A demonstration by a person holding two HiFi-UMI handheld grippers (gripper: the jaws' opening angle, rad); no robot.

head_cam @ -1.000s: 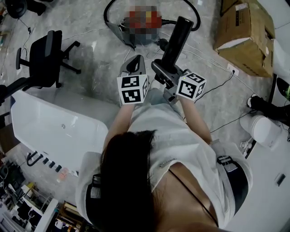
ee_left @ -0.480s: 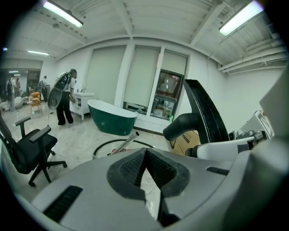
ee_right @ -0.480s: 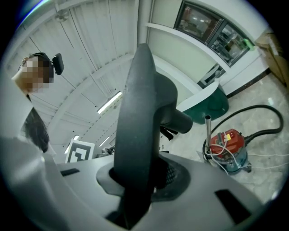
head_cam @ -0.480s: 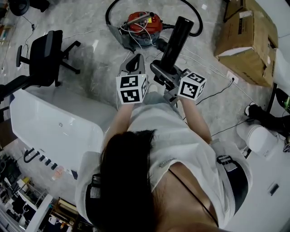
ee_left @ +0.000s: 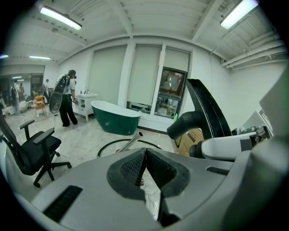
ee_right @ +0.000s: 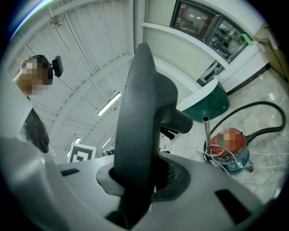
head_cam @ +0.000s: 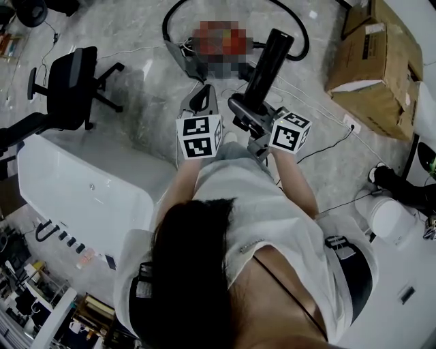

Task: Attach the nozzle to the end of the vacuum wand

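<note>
My right gripper (head_cam: 249,117) is shut on a black vacuum floor nozzle (head_cam: 270,60), held out level in front of the person. In the right gripper view the nozzle (ee_right: 141,117) stands upright between the jaws of the right gripper (ee_right: 140,177), its round neck pointing right. The metal wand (ee_right: 207,133) sticks up from the red vacuum cleaner (ee_right: 231,149) on the floor ahead, ringed by a black hose (head_cam: 170,20). My left gripper (head_cam: 204,99) is shut and empty, tilted down beside the nozzle. Past the left gripper (ee_left: 145,168) lie the wand (ee_left: 131,141) and the nozzle (ee_left: 205,108).
A black office chair (head_cam: 68,85) and a white bathtub (head_cam: 82,184) stand to the left. Cardboard boxes (head_cam: 371,61) sit at the right, and cables trail over the marble floor. A green bathtub (ee_left: 115,117) and a person (ee_left: 67,97) are far off.
Both grippers and the nozzle have drifted slightly across the floor toward the vacuum. Neither grip has changed.
</note>
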